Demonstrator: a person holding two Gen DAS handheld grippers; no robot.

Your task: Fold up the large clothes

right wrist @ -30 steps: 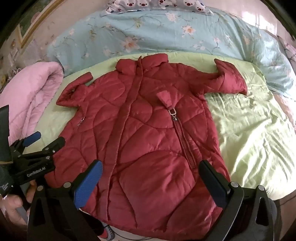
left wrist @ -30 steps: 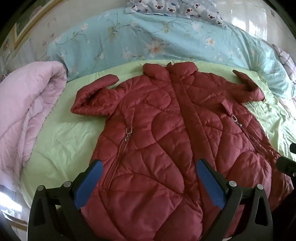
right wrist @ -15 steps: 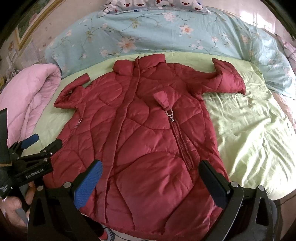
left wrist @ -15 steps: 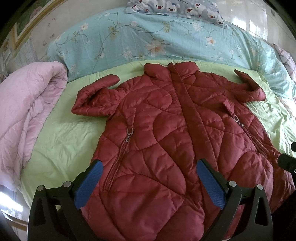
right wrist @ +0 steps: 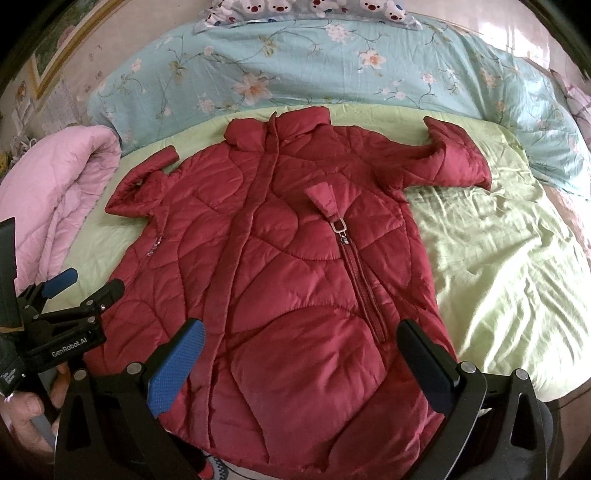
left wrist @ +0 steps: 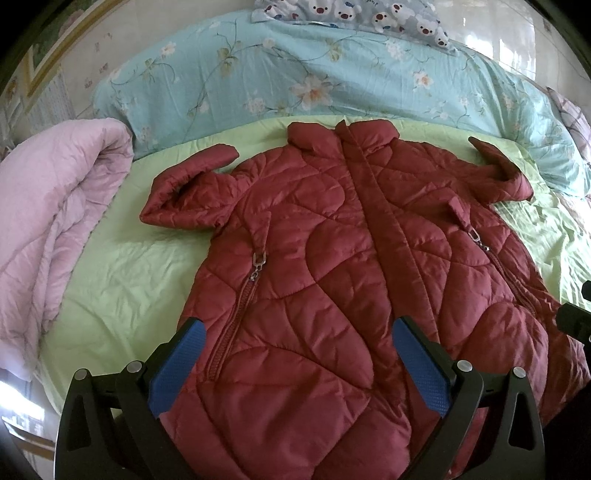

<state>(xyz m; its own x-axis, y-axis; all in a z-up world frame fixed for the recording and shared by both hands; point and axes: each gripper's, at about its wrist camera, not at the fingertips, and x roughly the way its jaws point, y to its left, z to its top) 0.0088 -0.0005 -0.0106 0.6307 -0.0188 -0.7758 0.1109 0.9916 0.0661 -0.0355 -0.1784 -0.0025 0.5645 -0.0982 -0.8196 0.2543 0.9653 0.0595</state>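
Note:
A dark red quilted jacket (left wrist: 332, 266) lies flat and face up on a light green sheet (left wrist: 122, 280), collar at the far side, both short sleeves spread out. It also shows in the right wrist view (right wrist: 288, 266). My left gripper (left wrist: 299, 363) is open and empty, above the jacket's lower left part. My right gripper (right wrist: 301, 362) is open and empty, above the jacket's hem at the bed's near edge. The left gripper (right wrist: 72, 295) also shows at the left of the right wrist view, held in a hand.
A rolled pink quilt (left wrist: 48, 236) lies along the left of the bed. A light blue floral duvet (left wrist: 295, 74) runs across the far side, with a bear-print pillow (left wrist: 362, 14) behind it. Bare green sheet (right wrist: 498, 266) lies right of the jacket.
Both grippers have drifted slightly; the jacket sits a little lower and closer in both views. The jacket itself has not moved.

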